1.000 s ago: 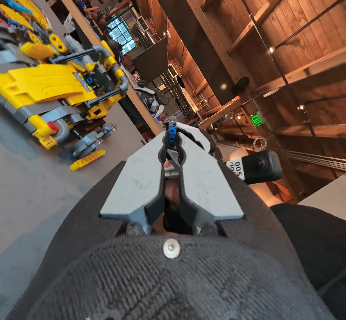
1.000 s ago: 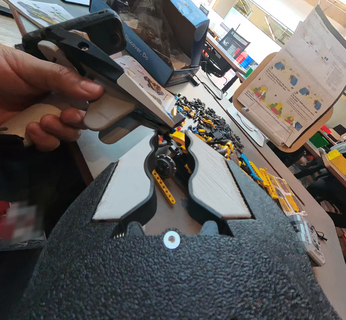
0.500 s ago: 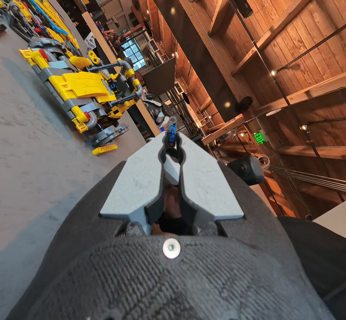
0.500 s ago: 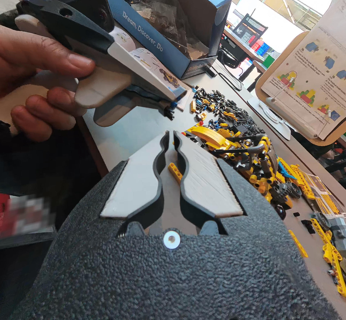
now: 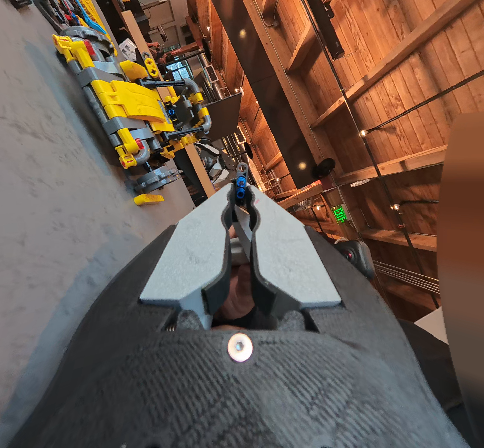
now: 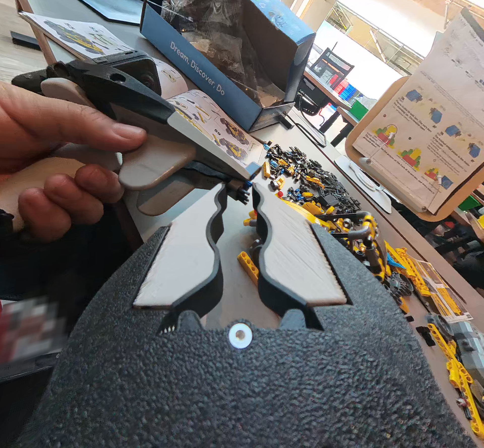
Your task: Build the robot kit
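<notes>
My left gripper (image 5: 240,192) is shut on a small dark grey beam with blue pins (image 5: 241,182), held in the air beside the table edge. In the right wrist view a hand holds that left gripper (image 6: 248,173), which comes in from the left. The small beam (image 6: 240,193) sits right between the tips of my right gripper (image 6: 238,189). The right gripper's jaws stand apart on either side of the piece, and I cannot tell if they touch it. A partly built yellow and grey vehicle model (image 5: 131,110) lies on the grey table (image 5: 39,173), also in the right wrist view (image 6: 340,225).
A loose yellow beam (image 6: 248,267) and a grey gear (image 5: 157,178) lie by the model. A pile of small loose parts (image 6: 301,168), an open instruction booklet (image 6: 209,121), a blue box (image 6: 227,63) and a stand with an instruction sheet (image 6: 424,131) sit farther back.
My right gripper went from nearly shut to open. The left gripper's small beam came down between the right fingertips. The left view swung, and the model shifted in frame.
</notes>
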Demonstrator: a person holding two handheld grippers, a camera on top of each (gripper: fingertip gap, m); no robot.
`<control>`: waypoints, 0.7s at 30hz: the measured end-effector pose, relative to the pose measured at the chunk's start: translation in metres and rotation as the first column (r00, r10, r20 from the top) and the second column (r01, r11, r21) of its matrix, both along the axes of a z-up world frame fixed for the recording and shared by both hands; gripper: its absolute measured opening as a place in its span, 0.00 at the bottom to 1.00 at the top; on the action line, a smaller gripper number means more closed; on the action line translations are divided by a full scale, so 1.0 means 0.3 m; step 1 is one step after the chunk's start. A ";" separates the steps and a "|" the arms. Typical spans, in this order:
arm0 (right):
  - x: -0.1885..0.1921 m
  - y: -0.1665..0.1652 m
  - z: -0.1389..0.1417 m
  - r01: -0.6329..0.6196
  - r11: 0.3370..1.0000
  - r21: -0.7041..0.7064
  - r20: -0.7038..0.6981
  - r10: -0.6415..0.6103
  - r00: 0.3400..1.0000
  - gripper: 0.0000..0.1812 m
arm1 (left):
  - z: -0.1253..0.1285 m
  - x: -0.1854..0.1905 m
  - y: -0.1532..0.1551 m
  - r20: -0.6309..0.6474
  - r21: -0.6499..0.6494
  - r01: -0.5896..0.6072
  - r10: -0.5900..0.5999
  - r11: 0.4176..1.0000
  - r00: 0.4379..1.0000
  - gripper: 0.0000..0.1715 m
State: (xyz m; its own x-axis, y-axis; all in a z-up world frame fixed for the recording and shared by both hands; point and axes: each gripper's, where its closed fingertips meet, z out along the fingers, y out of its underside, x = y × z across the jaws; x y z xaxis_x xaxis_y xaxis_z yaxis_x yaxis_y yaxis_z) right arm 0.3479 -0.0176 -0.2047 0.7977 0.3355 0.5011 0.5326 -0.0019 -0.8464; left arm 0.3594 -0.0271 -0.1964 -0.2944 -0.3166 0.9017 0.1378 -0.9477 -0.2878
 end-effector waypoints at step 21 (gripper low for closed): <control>0.044 -0.083 0.000 -0.467 0.824 -0.320 -0.589 0.214 0.780 0.09 | 0.007 -0.043 0.030 -0.365 0.890 0.292 0.165 0.351 0.916 0.19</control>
